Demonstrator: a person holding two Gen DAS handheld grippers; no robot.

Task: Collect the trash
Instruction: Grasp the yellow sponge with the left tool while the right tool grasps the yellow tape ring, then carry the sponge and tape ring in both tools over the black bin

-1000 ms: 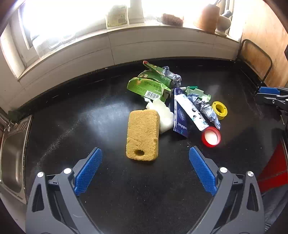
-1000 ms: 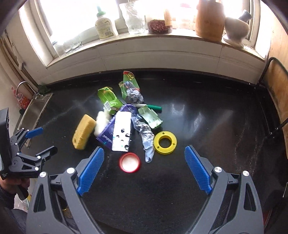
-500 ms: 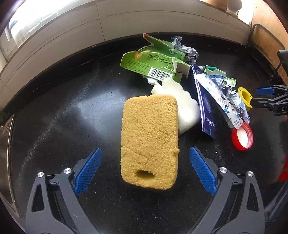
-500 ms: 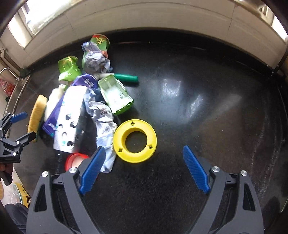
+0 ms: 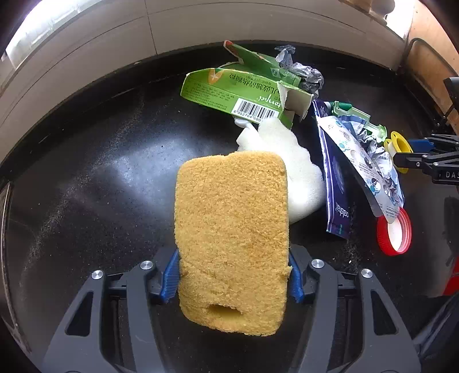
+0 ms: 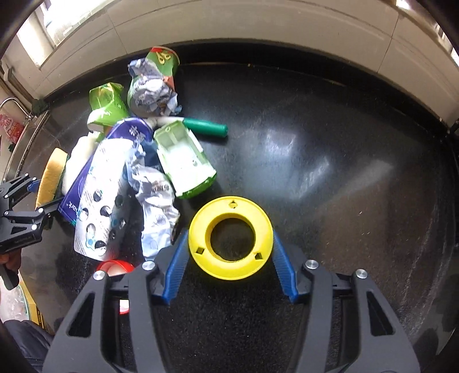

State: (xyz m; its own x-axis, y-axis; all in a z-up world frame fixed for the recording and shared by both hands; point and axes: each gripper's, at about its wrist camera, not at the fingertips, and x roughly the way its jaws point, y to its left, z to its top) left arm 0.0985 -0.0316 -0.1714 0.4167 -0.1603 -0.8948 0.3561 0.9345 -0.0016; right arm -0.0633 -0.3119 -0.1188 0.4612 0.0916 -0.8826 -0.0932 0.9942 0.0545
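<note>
A pile of trash lies on a black counter [image 5: 86, 186]. My left gripper [image 5: 233, 275] is shut on a yellow sponge [image 5: 232, 229], its blue pads [image 5: 169, 275] pressed on both sides. Behind the sponge lie a white foam piece [image 5: 298, 178], a green carton [image 5: 243, 94], a blue and white package [image 5: 352, 160] and a red lid [image 5: 394, 232]. My right gripper [image 6: 231, 258] is shut on a yellow plastic ring [image 6: 231, 232], its pads touching both edges. Next to the ring lie crumpled foil wrappers [image 6: 156, 200] and a green plastic tray [image 6: 183, 157].
A tiled wall [image 6: 258, 25] runs along the back of the counter. A steel sink [image 6: 25, 137] lies at the left end. A green-handled tool [image 6: 205, 129] lies behind the tray. The counter to the right of the ring is bare [image 6: 344, 172].
Both grippers moved forward and down to the counter and closed. The left one closed on the sponge, the right one on the yellow ring.
</note>
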